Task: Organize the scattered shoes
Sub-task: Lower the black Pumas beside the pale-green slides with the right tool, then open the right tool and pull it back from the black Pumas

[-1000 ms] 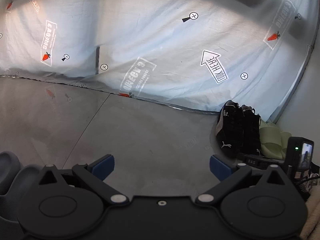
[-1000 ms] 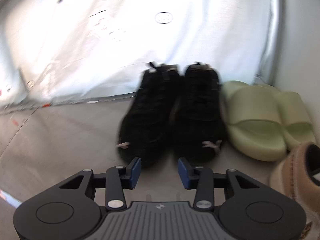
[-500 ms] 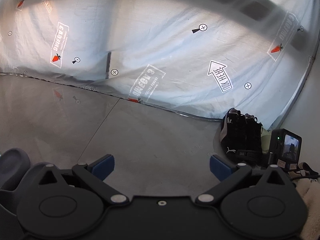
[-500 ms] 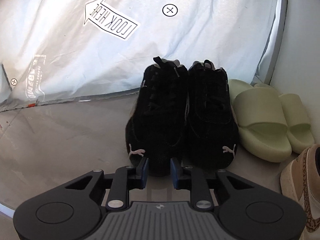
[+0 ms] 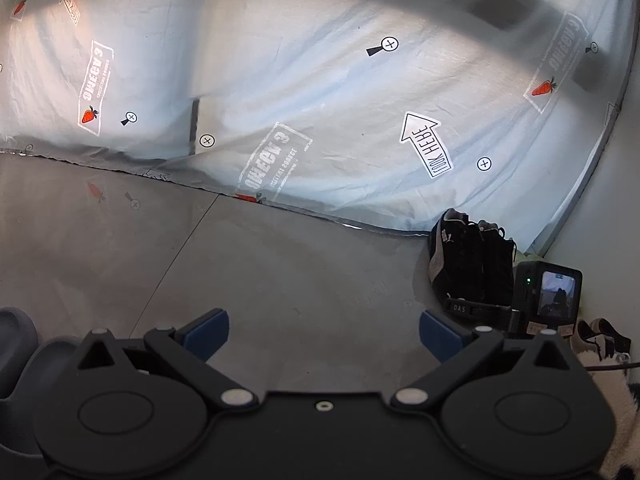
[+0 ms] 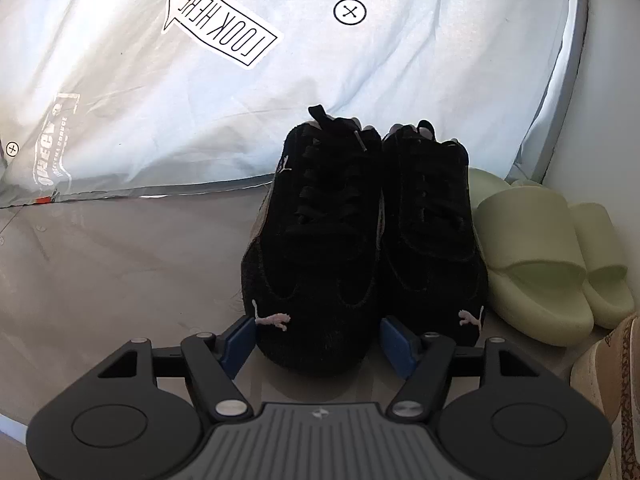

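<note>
Now the left black sneaker (image 6: 316, 248), soft suede with a stiff sole and light, sits toe-in between the right gripper (image 6: 318, 340) fingers, which just opened and aren't pinching it. Best hold: toe sides. Green slides (image 6: 532, 256) lie further right on the floor (image 6: 120, 264). Left gripper (image 5: 324, 332) fingers spread, empty.

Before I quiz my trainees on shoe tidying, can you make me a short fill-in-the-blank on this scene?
1. The toe of the left black sneaker lies between the jaws of the ____ gripper.
2. Beside the right black sneaker stands a pair of pale ____ slides.
3. The left gripper holds ____.
4. The arrow on the sheet reads LOOK ____.

Missing words: right; green; nothing; HERE
</note>
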Available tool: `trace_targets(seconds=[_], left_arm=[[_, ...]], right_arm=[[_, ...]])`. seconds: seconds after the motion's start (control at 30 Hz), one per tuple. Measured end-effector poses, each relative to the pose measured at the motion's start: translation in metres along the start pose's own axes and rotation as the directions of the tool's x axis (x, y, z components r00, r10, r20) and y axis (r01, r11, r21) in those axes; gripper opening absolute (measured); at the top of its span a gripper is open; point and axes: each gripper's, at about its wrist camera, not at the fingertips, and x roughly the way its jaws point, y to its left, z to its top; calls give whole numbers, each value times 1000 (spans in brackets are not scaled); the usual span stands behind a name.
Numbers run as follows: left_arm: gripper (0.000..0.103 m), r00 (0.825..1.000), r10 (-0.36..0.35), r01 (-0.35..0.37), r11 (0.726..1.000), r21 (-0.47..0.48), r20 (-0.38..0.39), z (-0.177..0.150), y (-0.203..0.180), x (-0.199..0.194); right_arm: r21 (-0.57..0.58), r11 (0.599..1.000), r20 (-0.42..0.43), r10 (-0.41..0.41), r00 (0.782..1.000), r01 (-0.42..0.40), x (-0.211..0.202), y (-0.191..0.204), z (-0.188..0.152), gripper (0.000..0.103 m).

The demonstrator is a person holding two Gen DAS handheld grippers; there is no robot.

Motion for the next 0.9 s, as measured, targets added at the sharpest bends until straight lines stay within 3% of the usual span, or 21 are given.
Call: trace_targets(seconds=[0.23,0.4,0.63,0.9], left_arm=[[103,1000,5,-5,1000,-29,22,-1,7,-4],[103,999,-14,16,999,-50,50,0,9,-8],[103,996,-57,60,997,-44,63,-10,13,-28],[103,996,-59,60,998,-25,62,-21,55,-67]], right_arm=[[32,999,-11,23,1000,-22,-4,-14,-2,69],[52,998,42,27,999,-30,-45,-42,-22,73],[221,974,122,28,992,-54,-124,-74,-66,84],[282,950,227,69,972,-134,-190,-30,-84,98]])
